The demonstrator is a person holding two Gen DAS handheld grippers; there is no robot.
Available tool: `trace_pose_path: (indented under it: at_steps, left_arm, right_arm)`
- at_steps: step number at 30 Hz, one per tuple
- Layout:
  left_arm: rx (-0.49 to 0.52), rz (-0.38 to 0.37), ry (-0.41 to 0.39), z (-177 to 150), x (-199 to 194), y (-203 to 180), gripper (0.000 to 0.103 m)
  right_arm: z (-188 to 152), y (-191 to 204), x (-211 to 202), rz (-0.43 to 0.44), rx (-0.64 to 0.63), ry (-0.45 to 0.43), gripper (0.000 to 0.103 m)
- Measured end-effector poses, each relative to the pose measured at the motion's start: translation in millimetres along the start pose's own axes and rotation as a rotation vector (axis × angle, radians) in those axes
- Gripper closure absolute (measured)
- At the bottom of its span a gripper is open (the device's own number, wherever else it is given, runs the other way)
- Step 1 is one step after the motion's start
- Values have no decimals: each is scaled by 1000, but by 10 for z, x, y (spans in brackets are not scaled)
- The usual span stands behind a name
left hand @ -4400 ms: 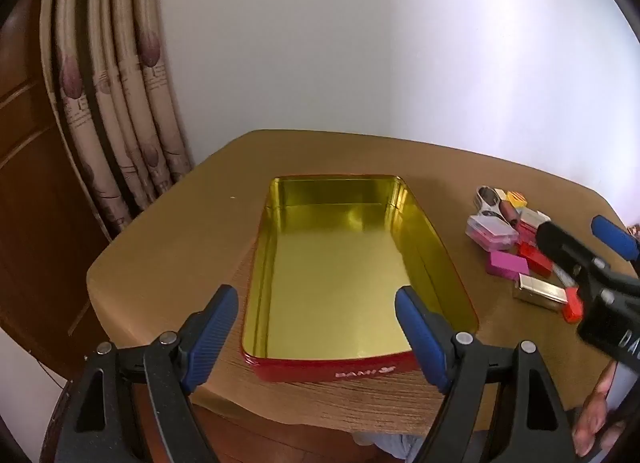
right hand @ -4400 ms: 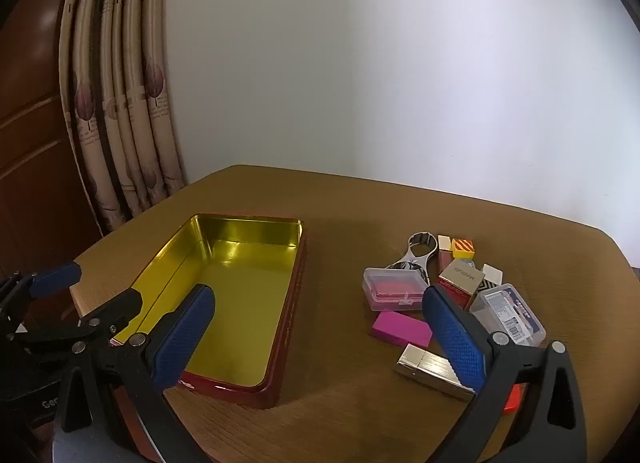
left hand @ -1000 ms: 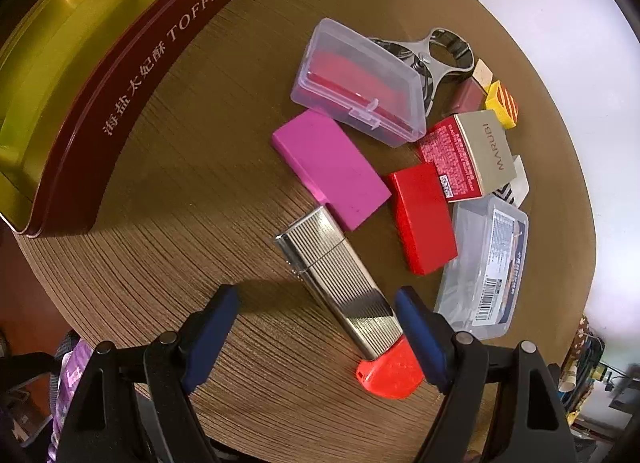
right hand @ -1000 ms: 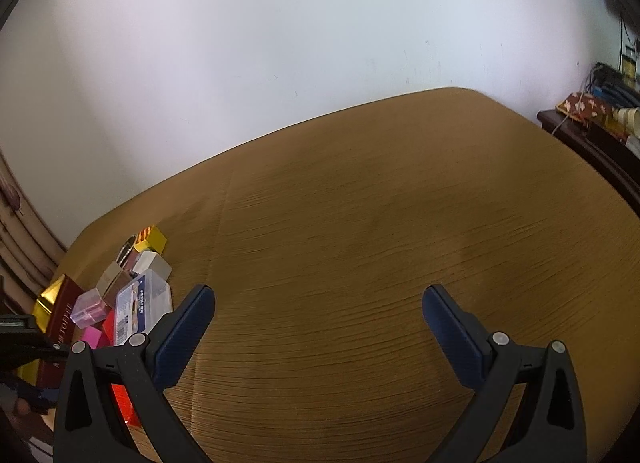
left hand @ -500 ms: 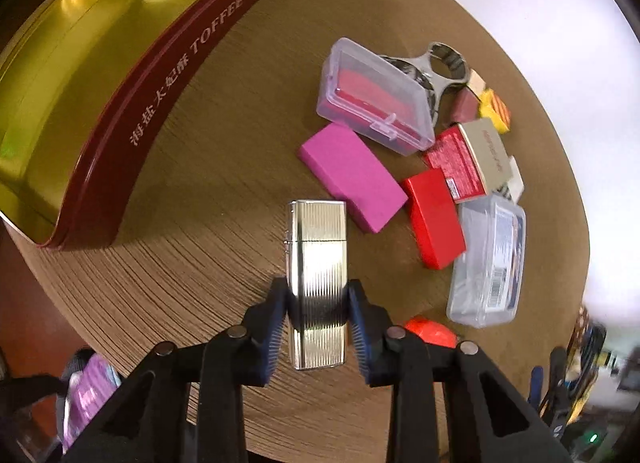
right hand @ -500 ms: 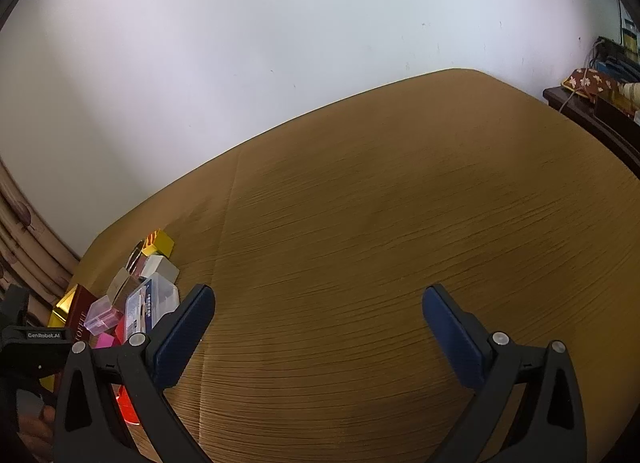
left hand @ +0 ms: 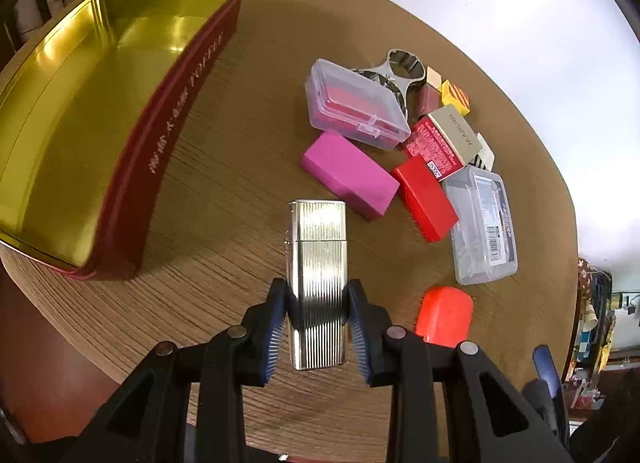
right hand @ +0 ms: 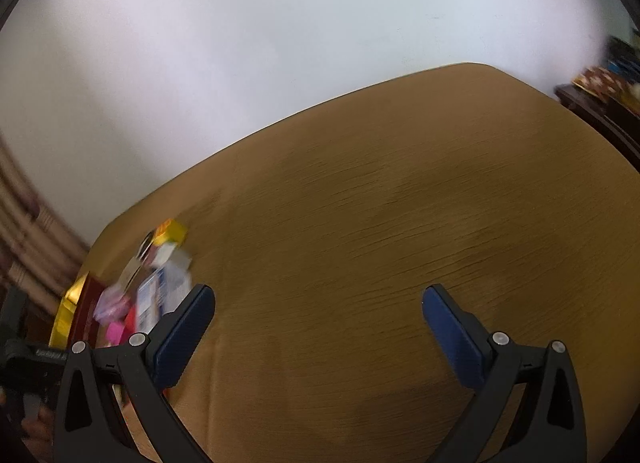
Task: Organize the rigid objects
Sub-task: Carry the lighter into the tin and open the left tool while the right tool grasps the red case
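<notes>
Lifted since before — ribbed silver lighter [left hand: 318, 263] clamped in left gripper [left hand: 317, 321]; right gripper [right hand: 318, 329] wide, empty.

The left black plastic two-finger gripper [left hand: 317, 305] has angular, triangulated arms with open cut-outs, round silver rivets at the joints, and blue ribbed pads [left hand: 274, 327] lining the inner faces of its fingers. The right black plastic two-finger gripper [right hand: 318, 327] looks identical, though its blue pads [right hand: 450, 337] seem smoother, perhaps through blur.
</notes>
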State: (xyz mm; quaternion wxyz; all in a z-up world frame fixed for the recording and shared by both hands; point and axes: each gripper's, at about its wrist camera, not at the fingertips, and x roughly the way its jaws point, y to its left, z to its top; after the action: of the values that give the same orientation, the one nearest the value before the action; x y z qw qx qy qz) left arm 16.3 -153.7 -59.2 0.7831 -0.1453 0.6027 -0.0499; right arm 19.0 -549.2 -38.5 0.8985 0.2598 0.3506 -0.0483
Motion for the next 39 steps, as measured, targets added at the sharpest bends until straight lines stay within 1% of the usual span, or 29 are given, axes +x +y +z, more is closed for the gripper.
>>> trace_pose_path:
  at_steps: [4,7,9,10,13,14,15,17,20,23,25,28,30,31,32,33,35,36,39]
  left_arm:
    - [5,-24,-26,-42,-188,95,73]
    - [13,-45,-53,-52,-400,177,73]
    - [6,-63,-64,-7,-559,270,73]
    - [3,-67,-72,-30,-623,208,73]
    - [-4,-83,-99,-43,-828,309,72]
    - [-11,-85,-104,81,-821,357,72]
    - [-16,-93,-112,111,-877,405,72]
    - [-24,-93,-132,171,-960,493,73]
    - [-49,-86,-158,332,-1093,655,73]
    - [-70,-53,-179,470,-1096,806,72]
    - [-87,-30,-184,555,-1090,953,72]
    - [-114,14,-180,681,-992,1157,72]
    - [-121,43,-176,776,-912,1291,72]
    - [-122,64,-181,827,-880,1349,72]
    - [-121,78,-184,862,-855,1391,72]
    - [-125,92,-178,923,-792,1456,72]
    - [-132,100,-172,1010,-695,1528,72]
    - [-127,118,-173,1069,-641,1558,72]
    - [-106,141,-181,1213,-494,1553,72]
  right_arm:
    - [-157,369,-127,88,-117,80,0]
    - [-314,660,-217,141,-188,121,0]
    - [-378,800,-226,169,-212,146,0]
    - [-419,868,-229,179,-225,151,0]
    - [-478,1052,-210,176,-262,152,0]
    - [-491,1088,-197,182,-265,158,0]
    - [-511,1138,-178,178,-273,162,0]
    - [-541,1241,-112,140,-303,165,0]
    - [-611,1366,25,122,-324,200,2]
    - [-679,1501,134,80,-363,217,7]
    - [-706,1550,194,71,-375,238,10]
    - [-749,1598,272,45,-385,257,11]
    - [-776,1620,338,28,-398,281,22]
    - [-797,1635,379,15,-407,296,32]
    - [-813,1649,408,5,-416,310,36]
    - [-829,1667,408,-12,-432,301,39]
    - [-856,1701,402,-29,-455,295,56]
    - [-863,1710,399,-40,-463,290,58]
    - [-868,1693,376,-39,-470,286,58]
